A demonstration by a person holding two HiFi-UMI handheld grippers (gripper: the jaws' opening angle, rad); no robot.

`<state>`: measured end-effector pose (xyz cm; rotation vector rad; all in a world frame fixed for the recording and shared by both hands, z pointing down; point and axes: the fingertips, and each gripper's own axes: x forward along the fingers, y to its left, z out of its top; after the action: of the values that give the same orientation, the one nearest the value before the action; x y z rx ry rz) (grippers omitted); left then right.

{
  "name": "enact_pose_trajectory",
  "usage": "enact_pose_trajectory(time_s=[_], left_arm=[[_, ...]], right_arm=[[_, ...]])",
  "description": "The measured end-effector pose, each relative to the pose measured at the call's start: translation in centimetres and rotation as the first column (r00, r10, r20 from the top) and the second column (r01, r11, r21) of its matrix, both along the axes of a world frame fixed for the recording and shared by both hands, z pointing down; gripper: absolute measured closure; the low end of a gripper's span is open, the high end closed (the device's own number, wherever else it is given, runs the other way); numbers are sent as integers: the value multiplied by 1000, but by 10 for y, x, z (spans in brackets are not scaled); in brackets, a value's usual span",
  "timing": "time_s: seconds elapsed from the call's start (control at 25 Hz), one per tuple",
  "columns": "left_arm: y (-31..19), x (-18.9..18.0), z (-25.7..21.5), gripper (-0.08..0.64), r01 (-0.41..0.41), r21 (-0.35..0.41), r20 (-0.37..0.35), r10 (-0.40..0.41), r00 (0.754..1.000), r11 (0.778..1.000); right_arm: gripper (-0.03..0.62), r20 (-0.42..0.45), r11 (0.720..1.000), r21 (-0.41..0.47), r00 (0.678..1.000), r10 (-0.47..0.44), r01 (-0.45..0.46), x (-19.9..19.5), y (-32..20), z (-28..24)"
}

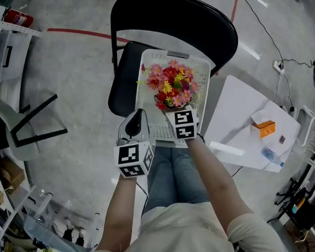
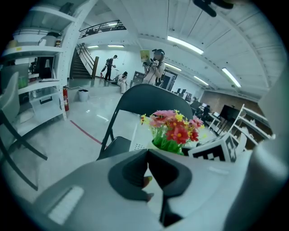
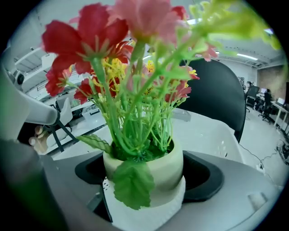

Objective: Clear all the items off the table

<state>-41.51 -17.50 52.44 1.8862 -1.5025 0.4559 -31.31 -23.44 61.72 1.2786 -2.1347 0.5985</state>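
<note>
A cream pot of pink, red and yellow artificial flowers (image 1: 173, 86) hangs over the white perforated basket (image 1: 203, 72) on the black folding chair (image 1: 175, 17). My right gripper (image 1: 172, 109) is shut on the pot (image 3: 149, 173), one jaw on each side, with the basket (image 3: 212, 135) beneath it. My left gripper (image 1: 136, 117) hovers just left of the basket's near corner, shut with nothing in it (image 2: 147, 155); from there the flowers (image 2: 174, 128) show ahead. On the white table (image 1: 238, 117) at the right lie an orange box (image 1: 264, 128), a plastic bottle (image 1: 273, 155) and a long white item (image 1: 226, 149).
A small dark item (image 1: 281, 139) lies near the table's far edge. A white chair with black legs (image 1: 19, 125) and shelving stand at the left, with a red fire extinguisher (image 1: 17, 18) beyond. Cables and a power strip (image 1: 278, 65) lie on the floor at the upper right.
</note>
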Motion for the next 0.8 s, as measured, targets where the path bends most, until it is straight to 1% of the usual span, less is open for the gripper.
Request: enact_pose_trajectory(time_s=[0.36,0.8], left_arm=[[-13,19,15,549,-10,-12,-10,10,1000,1000],[-17,19,35,551,22,-41,4,-21,1000,999]], right_arm=[[89,-1,999,-32,1000,31,-31,0,-15,47],[89,-9,998,-49,999,41,-42,-7,-29,97]])
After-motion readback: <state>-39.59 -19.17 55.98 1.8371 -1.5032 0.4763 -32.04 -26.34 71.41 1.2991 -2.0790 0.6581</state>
